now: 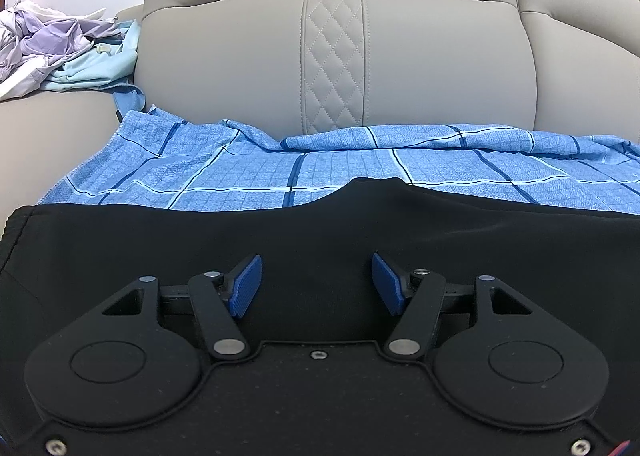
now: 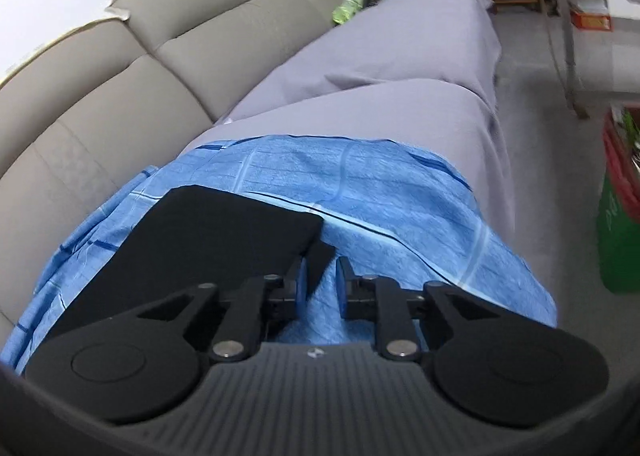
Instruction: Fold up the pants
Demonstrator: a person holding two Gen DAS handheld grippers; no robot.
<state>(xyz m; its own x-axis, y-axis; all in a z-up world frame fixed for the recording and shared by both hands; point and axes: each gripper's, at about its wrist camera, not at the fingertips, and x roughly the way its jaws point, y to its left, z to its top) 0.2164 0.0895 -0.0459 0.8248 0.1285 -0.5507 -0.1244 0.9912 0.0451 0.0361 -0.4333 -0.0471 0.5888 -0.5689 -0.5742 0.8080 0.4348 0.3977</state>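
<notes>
The black pants [image 1: 200,232] lie spread on a blue checked cloth [image 1: 320,172] on the sofa seat. My left gripper [image 1: 316,280] hovers just above the black fabric, open, its blue pads [image 1: 246,288] wide apart and holding nothing. In the right wrist view a flat folded part of the pants [image 2: 224,232] lies on the blue cloth [image 2: 400,208]. My right gripper [image 2: 322,276] sits at that part's near right corner, its jaws a narrow gap apart; a corner of black fabric [image 2: 320,256] lies at the gap, and I cannot tell if it is gripped.
A beige sofa backrest [image 1: 240,56] rises behind the cloth. A pile of lilac and light-blue clothes [image 1: 68,52] lies at the left. A grey sheet [image 2: 400,56] covers the sofa further on. Floor, a green bin [image 2: 620,224] and furniture stand at the right.
</notes>
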